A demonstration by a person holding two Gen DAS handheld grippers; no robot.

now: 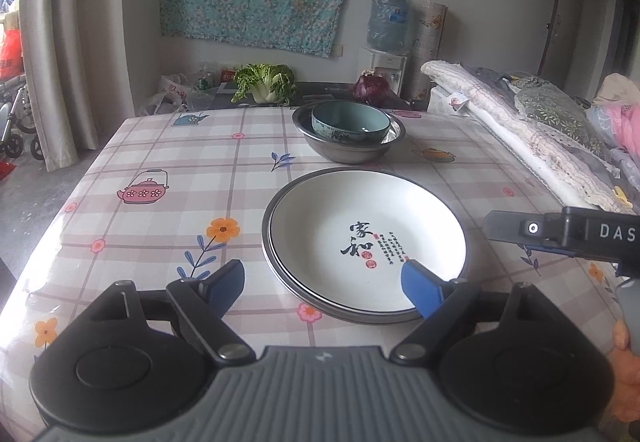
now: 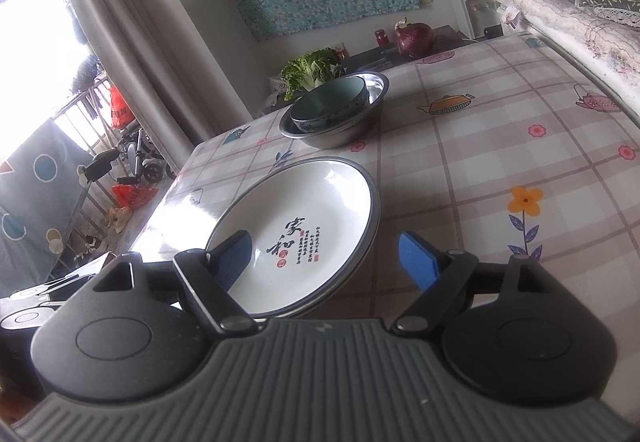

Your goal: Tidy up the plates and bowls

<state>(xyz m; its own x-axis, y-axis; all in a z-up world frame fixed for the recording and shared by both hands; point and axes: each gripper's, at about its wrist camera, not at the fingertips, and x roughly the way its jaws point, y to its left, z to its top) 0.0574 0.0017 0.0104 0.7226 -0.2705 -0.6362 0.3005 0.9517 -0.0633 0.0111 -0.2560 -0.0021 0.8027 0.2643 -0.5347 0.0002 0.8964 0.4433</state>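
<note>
White plates point(image 1: 360, 242) stacked flat, face up.

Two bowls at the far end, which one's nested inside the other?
The teal ceramic bowl sits inside the steel bowl. It is smaller, glazed and patterned outside; the steel one is wider, plain metal, and rests directly on the tablecloth.

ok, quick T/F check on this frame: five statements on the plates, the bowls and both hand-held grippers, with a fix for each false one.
1. The teal bowl sits inside the metal bowl. True.
2. The white plate lies on top of another plate. True.
3. The left hand-held gripper is clamped on the plate. False: its jaws are open, holding nothing.
4. The right hand-held gripper holds a bowl. False: open and empty.
5. The bowls are stacked on the plates. False: they stand apart, farther back on the table.
</note>
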